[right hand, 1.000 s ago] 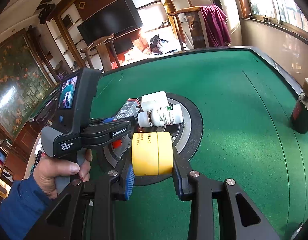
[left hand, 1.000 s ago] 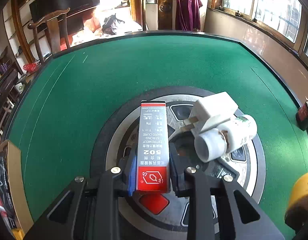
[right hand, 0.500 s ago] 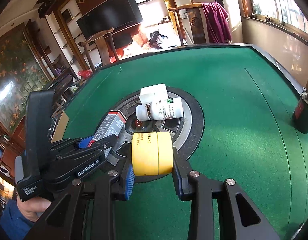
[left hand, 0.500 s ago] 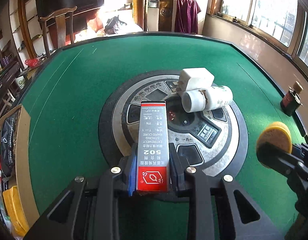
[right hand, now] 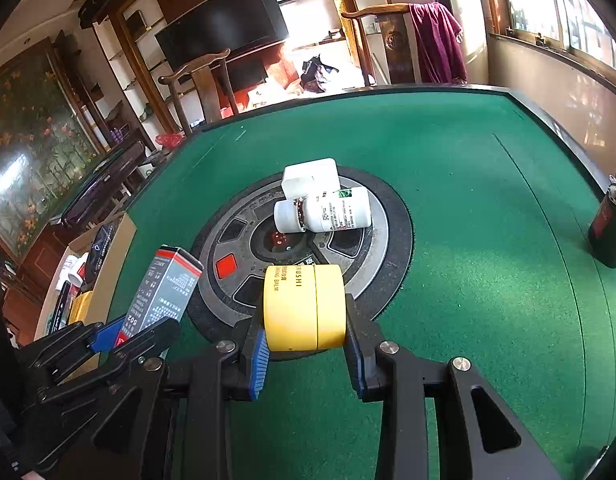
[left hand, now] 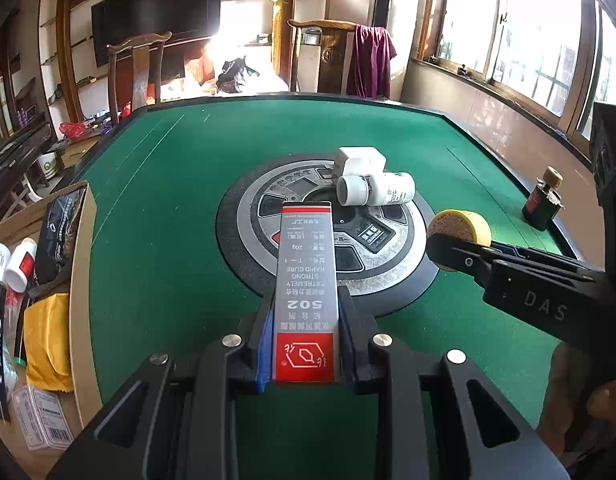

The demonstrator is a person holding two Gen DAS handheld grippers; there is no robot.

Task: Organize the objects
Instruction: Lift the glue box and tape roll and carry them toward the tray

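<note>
A green felt tabletop with a round metal hub at its centre. The left tongs grip a long grey and red glue box, its long axis running straight out along the fingers, toward the hub. The right tongs grip a short yellow balm jar by its flat ends, lying on its side across the jaws. Both loads hang above the near part of the tabletop. On the hub's far side a white bottle lies on its side, touching a white charger plug behind it. A dark bottle stands at the tabletop's right edge. Off the left edge sits an open cardboard box holding assorted packets. That box lies to the left of both tongs, and the left hand is nearer, so its glue box would likely go there first.
</note>
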